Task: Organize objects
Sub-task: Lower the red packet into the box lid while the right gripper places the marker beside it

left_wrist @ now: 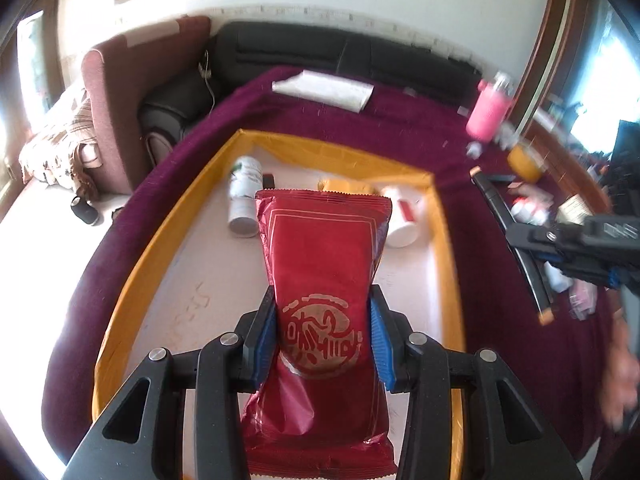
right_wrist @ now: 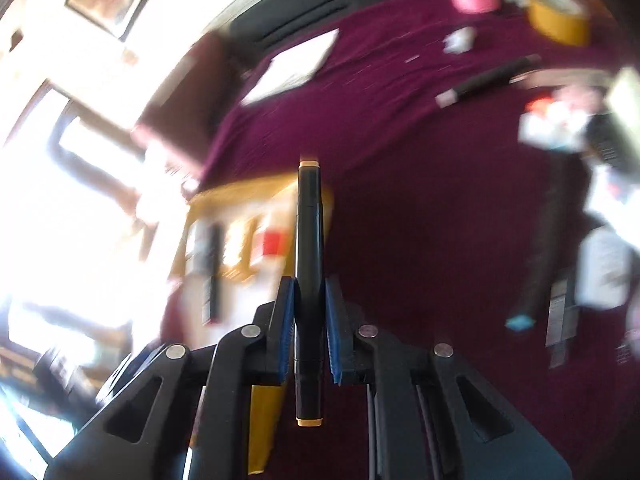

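Red snack packet (left_wrist: pixel 320 312) sits clamped across its middle in your left gripper (left_wrist: pixel 324 340), jaws pinched on its sides so it hangs lengthwise over the yellow-rimmed tray (left_wrist: pixel 132 280), likely so you can lower it flat into the bare part of the tray. Farther in, two white bottles (left_wrist: pixel 244 196) lie on their sides at the far end beside a small orange item I cannot identify, so the near half is the free space. Your right gripper (right_wrist: pixel 310 312) has its jaws clenched on a black marker (right_wrist: pixel 309 264) with tan ends, gripped near its middle and pointing forward along the fingers, which should keep it steady. It hangs over the maroon cloth on the surface (right_wrist: pixel 420 220), just beside the tray's corner. Other clutter, including a pink bottle (left_wrist: pixel 489 108) and yellow tape roll (right_wrist: pixel 558 16), lies well apart.
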